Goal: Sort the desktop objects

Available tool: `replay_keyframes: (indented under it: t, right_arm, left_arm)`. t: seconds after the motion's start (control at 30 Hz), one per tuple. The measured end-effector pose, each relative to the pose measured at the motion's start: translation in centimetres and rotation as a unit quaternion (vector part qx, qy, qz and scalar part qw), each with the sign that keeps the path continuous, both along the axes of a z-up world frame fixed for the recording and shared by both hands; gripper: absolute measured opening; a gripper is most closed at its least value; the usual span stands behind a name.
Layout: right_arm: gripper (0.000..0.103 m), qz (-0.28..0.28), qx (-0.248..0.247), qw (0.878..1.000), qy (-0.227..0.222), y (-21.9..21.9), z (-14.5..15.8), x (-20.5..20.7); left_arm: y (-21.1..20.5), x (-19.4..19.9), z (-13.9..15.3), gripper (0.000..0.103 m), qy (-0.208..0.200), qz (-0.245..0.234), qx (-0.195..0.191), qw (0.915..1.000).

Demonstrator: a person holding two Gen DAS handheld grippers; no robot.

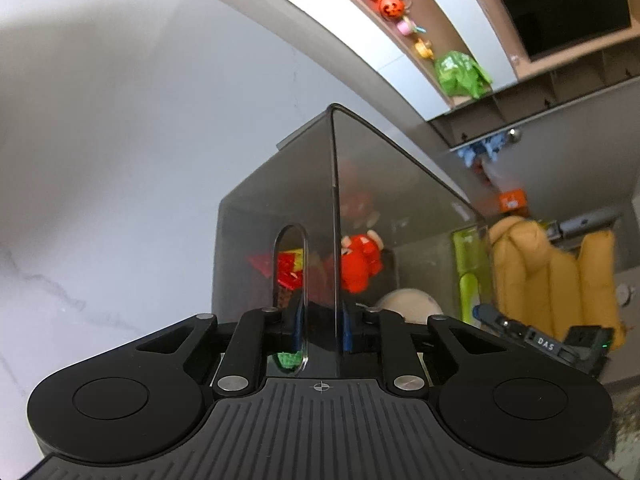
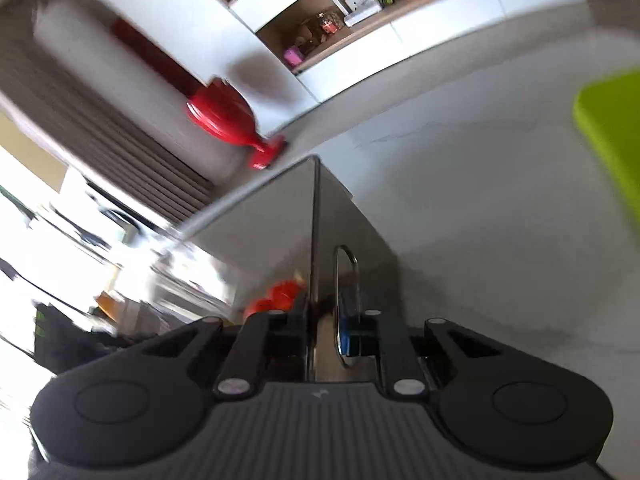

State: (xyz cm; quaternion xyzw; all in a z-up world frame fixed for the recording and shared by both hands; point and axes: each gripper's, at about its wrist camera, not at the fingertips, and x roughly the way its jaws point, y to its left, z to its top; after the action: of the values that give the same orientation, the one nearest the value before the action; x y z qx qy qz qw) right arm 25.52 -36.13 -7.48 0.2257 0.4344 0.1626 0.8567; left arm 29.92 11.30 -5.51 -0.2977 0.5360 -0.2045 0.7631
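A smoky transparent storage box [image 1: 380, 200] with oval handle cut-outs fills the middle of both views. My left gripper [image 1: 320, 330] is shut on the box's corner wall beside a handle slot [image 1: 291, 296]. My right gripper [image 2: 322, 336] is shut on the box [image 2: 280, 232] at another corner, next to a handle slot [image 2: 347, 304]. Inside the box I see a red plush toy [image 1: 360, 260], a red and yellow packet [image 1: 289, 268], a white round object [image 1: 408, 306] and something green [image 1: 288, 360]. Orange-red toys [image 2: 280, 298] show through the wall in the right wrist view.
A white marbled surface [image 1: 80, 220] lies to the left. A yellow-brown chair [image 1: 552, 280] and the other gripper's body [image 1: 548, 346] are at right. A shelf with toys, including an orange pumpkin [image 1: 390, 6], is above. A red vase-like object [image 2: 232, 120] and a lime green item [image 2: 612, 132] appear in the blurred right wrist view.
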Motion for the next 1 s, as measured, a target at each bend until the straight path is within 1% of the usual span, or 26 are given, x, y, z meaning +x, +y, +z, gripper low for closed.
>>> replay_keyframes:
  t: [0.1, 0.27, 0.33, 0.47, 0.57, 0.6, 0.63, 0.67, 0.7, 0.73, 0.8, 0.83, 0.87, 0.9, 0.93, 0.97, 1.0]
  right_arm:
    - [0.013, 0.015, -0.041, 0.999, 0.006, 1.1, 1.0, -2.6]
    - [0.015, 0.049, -0.067, 0.996, 0.019, 1.9, 1.6, -7.5]
    - [0.015, 0.056, -0.081, 0.995, 0.02, 2.3, 1.9, -9.3]
    - [0.015, 0.065, -0.112, 0.991, 0.016, 3.2, 2.1, -11.2]
    - [0.017, 0.056, -0.121, 0.991, 0.013, 3.6, 2.3, -11.5]
    - [0.022, 0.05, -0.124, 0.991, 0.017, 3.8, 2.3, -11.4]
    - [0.024, 0.045, -0.13, 0.99, 0.02, 3.9, 2.6, -11.2]
    - [0.032, 0.041, -0.138, 0.989, 0.02, 3.9, 3.1, -11.1]
    - [0.038, 0.037, -0.149, 0.988, 0.015, 4.0, 3.8, -11.1]
    - [0.041, 0.031, -0.164, 0.986, 0.003, 4.0, 4.8, -11.3]
    - [0.047, 0.019, -0.189, 0.981, -0.025, 4.3, 7.0, -11.6]
    - [0.049, 0.015, -0.196, 0.98, -0.041, 4.7, 8.2, -11.8]
    - [0.055, 0.018, -0.193, 0.98, -0.045, 5.5, 9.1, -11.6]
    - [0.063, 0.027, -0.184, 0.982, -0.042, 6.5, 9.7, -11.2]
    - [0.067, 0.035, -0.175, 0.983, -0.039, 7.6, 10.3, -10.7]
    - [0.072, 0.043, -0.165, 0.985, -0.037, 8.6, 10.9, -10.3]
    - [0.073, 0.056, -0.153, 0.986, -0.022, 9.9, 10.9, -9.6]
  left_arm:
    - [0.1, -2.0, 0.7, 0.018, -0.003, -0.012, 0.017, 0.9998]
    - [0.1, -6.1, 1.2, 0.018, -0.004, -0.035, 0.033, 0.9988]
    - [-0.3, -7.3, 1.5, 0.018, -0.015, -0.041, 0.045, 0.998]
    - [-0.7, -8.8, 1.8, 0.018, -0.043, -0.049, 0.065, 0.9958]
    - [-0.1, -9.6, 2.0, 0.02, -0.046, -0.036, 0.059, 0.9965]
    - [0.1, -9.8, 2.2, 0.028, -0.047, -0.029, 0.059, 0.9968]
    - [0.2, -9.9, 2.7, 0.044, -0.051, -0.022, 0.067, 0.9962]
    - [0.5, -10.3, 3.4, 0.053, -0.059, -0.015, 0.083, 0.9947]
    - [1.0, -10.9, 4.2, 0.065, -0.068, -0.006, 0.102, 0.9924]
    - [1.6, -11.6, 5.0, 0.073, -0.078, 0.004, 0.122, 0.9895]
    - [2.4, -13.2, 6.9, 0.076, -0.101, 0.017, 0.158, 0.9822]
    - [2.6, -13.9, 7.8, 0.081, -0.109, 0.019, 0.17, 0.9792]
    - [2.6, -14.5, 8.6, 0.085, -0.113, 0.019, 0.179, 0.9773]
    - [2.4, -15.1, 9.2, 0.094, -0.113, 0.016, 0.185, 0.9759]
    - [2.0, -15.5, 9.7, 0.095, -0.113, 0.009, 0.19, 0.9752]
    - [1.6, -15.9, 10.1, 0.095, -0.11, 0.0, 0.194, 0.9747]
    - [1.0, -16.2, 10.1, 0.095, -0.102, -0.014, 0.199, 0.9746]
